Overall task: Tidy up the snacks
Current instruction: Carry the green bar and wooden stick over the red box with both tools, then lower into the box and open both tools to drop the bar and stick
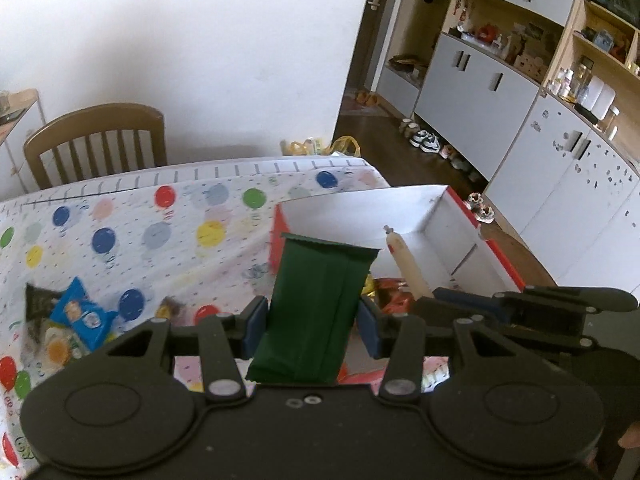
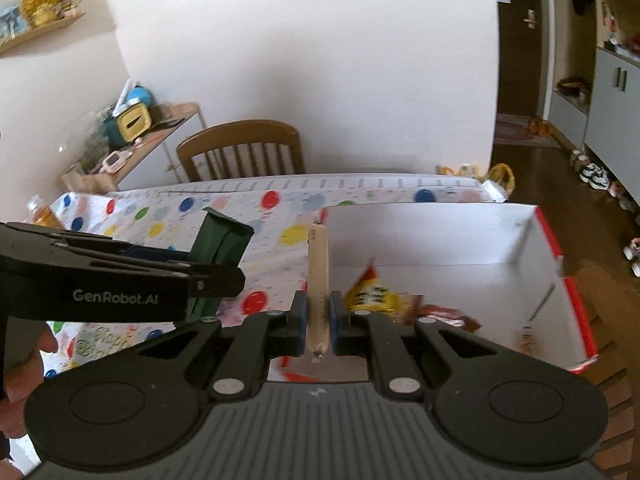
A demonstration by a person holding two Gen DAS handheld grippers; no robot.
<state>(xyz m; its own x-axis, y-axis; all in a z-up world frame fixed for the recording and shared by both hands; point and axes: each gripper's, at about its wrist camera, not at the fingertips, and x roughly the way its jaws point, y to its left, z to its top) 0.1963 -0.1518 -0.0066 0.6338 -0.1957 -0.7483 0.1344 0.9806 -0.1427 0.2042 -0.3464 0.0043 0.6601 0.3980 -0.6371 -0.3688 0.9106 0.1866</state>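
My left gripper (image 1: 312,324) is shut on a dark green snack packet (image 1: 316,308), which stands upright between the blue pads above the table. The same green packet (image 2: 218,248) shows at the left of the right wrist view. My right gripper (image 2: 318,318) is shut on a pale sausage stick (image 2: 318,280), held upright; that sausage stick (image 1: 408,264) also appears in the left wrist view. Both hang near the front of a white box with red outside (image 2: 552,240), which holds a yellow packet (image 2: 372,294) and other wrappers (image 2: 440,314).
A balloon-print tablecloth (image 1: 160,232) covers the table. A pile of snack packets, one of them blue (image 1: 80,312), lies at the left. A wooden chair (image 2: 240,148) stands behind the table, and a bottle (image 2: 42,212) at its far left corner. Cabinets (image 1: 560,140) line the right wall.
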